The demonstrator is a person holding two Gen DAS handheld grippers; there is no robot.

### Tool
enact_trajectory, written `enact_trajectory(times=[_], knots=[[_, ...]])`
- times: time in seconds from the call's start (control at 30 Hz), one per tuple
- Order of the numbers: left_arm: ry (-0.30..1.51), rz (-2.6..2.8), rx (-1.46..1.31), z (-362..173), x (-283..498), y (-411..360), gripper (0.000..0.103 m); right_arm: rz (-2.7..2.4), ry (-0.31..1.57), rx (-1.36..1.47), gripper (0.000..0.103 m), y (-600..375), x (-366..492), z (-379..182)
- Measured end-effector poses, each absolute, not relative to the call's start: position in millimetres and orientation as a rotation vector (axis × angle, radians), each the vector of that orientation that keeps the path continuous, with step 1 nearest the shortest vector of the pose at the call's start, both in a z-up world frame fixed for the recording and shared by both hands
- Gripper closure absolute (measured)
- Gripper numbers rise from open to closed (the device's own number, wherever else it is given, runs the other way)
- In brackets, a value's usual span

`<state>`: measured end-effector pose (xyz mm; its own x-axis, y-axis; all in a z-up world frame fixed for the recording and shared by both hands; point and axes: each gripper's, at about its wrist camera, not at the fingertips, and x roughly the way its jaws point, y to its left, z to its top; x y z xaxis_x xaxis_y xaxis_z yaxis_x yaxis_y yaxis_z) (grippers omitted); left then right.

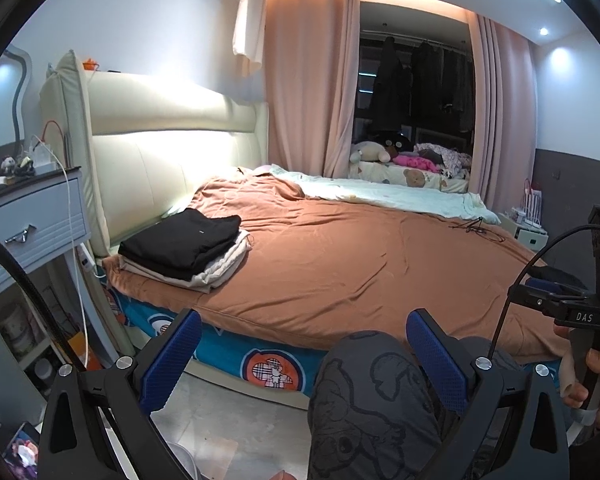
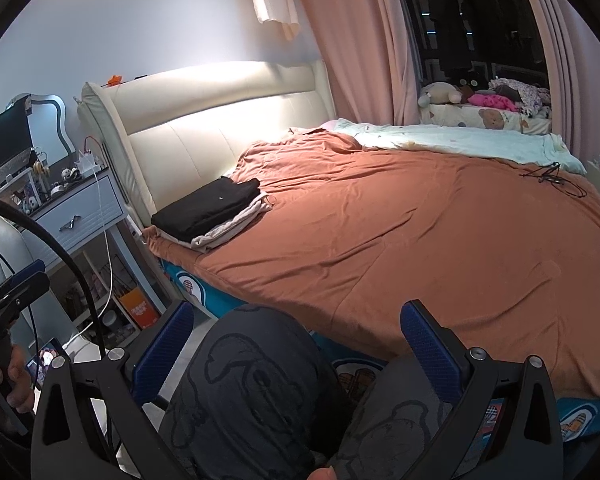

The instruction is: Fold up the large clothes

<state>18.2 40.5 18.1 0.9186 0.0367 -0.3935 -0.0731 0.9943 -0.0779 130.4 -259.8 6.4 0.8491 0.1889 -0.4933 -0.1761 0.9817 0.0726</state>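
Note:
A folded stack lies on the orange bed sheet (image 1: pixel 360 256) near the headboard: a black garment (image 1: pixel 184 240) (image 2: pixel 212 206) on top of a beige one (image 1: pixel 220 270) (image 2: pixel 236 226). My left gripper (image 1: pixel 306 346) is open, held low before the bed's near edge, with only a person's knee in grey printed trousers (image 1: pixel 372 400) behind the gap. My right gripper (image 2: pixel 298 320) is also open over the same knees (image 2: pixel 256 380), holding nothing. Each gripper's body shows at the edge of the other's view, held by a hand (image 1: pixel 596 380).
A pale green blanket (image 1: pixel 384 196) lies along the bed's far side, and a black cable (image 1: pixel 476 226) rests on the sheet. A blue-grey nightstand (image 1: pixel 32 220) with clutter stands to the left of the cream headboard (image 1: pixel 172 140). Pink curtains and a window seat with soft toys (image 1: pixel 396 152) are behind.

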Motion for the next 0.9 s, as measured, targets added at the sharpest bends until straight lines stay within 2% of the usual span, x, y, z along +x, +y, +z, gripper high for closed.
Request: enact_trajectory(times=[0.9], knots=[[0.394,0.06,-0.094,18,9,46,0.0,0.171,0.513,0.001,0.0,-269,127,8]])
